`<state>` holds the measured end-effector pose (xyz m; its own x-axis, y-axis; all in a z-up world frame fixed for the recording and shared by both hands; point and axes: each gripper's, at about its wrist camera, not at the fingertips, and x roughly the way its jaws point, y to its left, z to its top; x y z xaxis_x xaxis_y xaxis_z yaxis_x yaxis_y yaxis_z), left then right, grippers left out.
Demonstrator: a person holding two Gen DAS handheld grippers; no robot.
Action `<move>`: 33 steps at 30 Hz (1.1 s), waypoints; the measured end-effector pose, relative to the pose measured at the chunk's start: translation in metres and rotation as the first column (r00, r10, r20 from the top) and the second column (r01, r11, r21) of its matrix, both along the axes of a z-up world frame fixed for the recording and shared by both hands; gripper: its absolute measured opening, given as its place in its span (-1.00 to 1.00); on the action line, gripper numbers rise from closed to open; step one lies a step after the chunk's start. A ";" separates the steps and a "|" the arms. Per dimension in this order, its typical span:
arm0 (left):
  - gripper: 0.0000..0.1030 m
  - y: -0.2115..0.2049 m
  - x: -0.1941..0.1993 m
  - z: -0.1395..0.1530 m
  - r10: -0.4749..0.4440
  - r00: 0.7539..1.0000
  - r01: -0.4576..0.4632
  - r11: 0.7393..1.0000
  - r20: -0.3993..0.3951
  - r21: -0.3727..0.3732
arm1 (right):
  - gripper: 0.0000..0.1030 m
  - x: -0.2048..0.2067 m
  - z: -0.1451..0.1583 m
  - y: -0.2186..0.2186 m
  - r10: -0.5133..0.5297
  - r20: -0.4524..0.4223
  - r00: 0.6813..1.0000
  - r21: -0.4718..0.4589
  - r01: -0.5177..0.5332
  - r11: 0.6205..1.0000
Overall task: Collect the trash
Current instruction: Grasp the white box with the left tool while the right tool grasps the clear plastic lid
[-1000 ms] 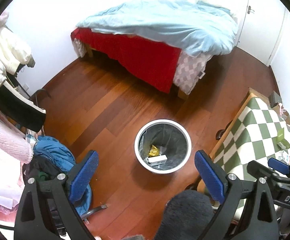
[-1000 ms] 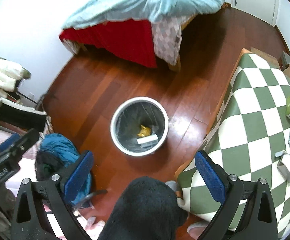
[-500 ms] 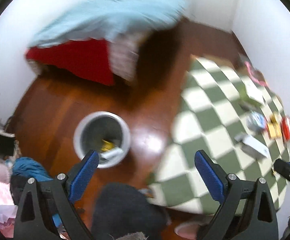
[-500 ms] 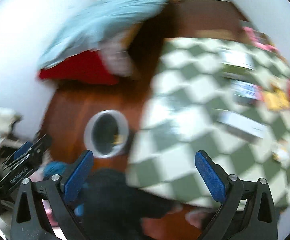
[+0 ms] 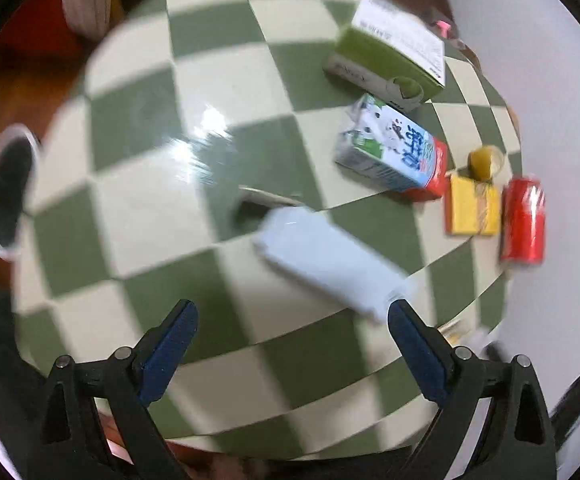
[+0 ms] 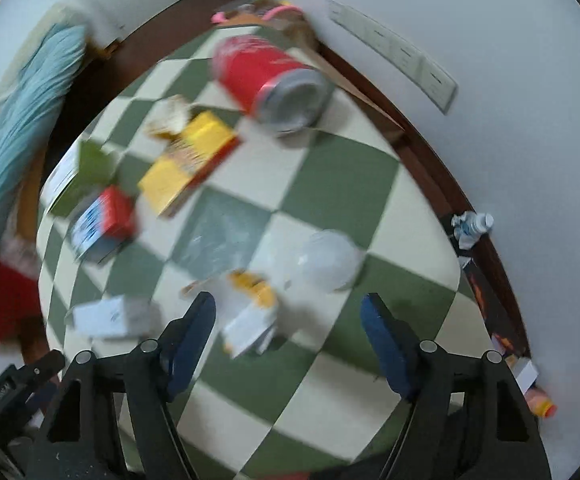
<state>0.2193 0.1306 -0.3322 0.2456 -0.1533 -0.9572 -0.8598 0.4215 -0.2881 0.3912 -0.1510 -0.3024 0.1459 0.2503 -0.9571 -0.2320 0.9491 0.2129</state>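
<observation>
Both grippers have been swung from bin [image 5: 5, 188] to table [image 5: 137, 216]; left gripper [image 5: 292, 344] and right gripper [image 6: 290, 338] are spread, empty. One red can [image 6: 267, 80] is seen lying, base toward the camera.

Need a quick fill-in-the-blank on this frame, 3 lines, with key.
1. The red can lies on its ____.
2. Both the left gripper and the right gripper are ____ and hold nothing.
3. The tablecloth has a green-and-cream ____ pattern.

Missing words: side; open; checkered
</observation>
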 end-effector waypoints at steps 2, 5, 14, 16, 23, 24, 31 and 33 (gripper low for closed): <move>0.83 0.003 0.006 -0.009 0.062 0.998 -0.060 0.997 0.021 -0.055 | 0.46 0.009 -0.007 -0.006 -0.021 0.000 1.000 0.002 0.021 1.000; 0.43 0.008 0.014 -0.022 0.142 0.990 -0.138 0.983 0.023 -0.118 | 0.35 0.016 -0.019 -0.011 -0.045 -0.006 0.999 -0.006 0.044 0.999; -0.20 -0.005 0.032 -0.011 -0.057 0.998 0.060 0.996 -0.034 0.069 | -0.15 0.021 -0.039 -0.004 -0.042 -0.013 0.999 0.018 0.042 0.999; -0.23 -0.013 0.035 -0.006 -0.167 0.983 0.176 0.974 -0.070 0.145 | -0.15 0.021 -0.040 -0.003 -0.030 -0.008 1.000 0.013 0.030 0.999; -0.23 -0.017 0.033 -0.019 -0.279 0.952 0.297 0.943 -0.128 0.149 | -0.15 0.018 -0.040 0.001 -0.003 0.002 1.000 -0.014 0.003 1.000; -0.24 -0.020 0.034 -0.021 -0.287 0.949 0.306 0.938 -0.133 0.161 | -0.15 0.018 -0.040 0.002 -0.001 0.004 1.000 -0.022 0.001 1.000; -0.28 -0.036 0.040 -0.025 -0.305 0.935 0.342 0.912 -0.183 0.228 | -0.15 0.018 -0.040 0.010 0.013 0.011 1.000 -0.066 -0.012 0.998; -0.33 -0.041 0.051 -0.026 -0.308 0.932 0.349 0.905 -0.190 0.244 | -0.15 0.017 -0.040 0.012 0.018 0.014 1.000 -0.074 -0.017 0.997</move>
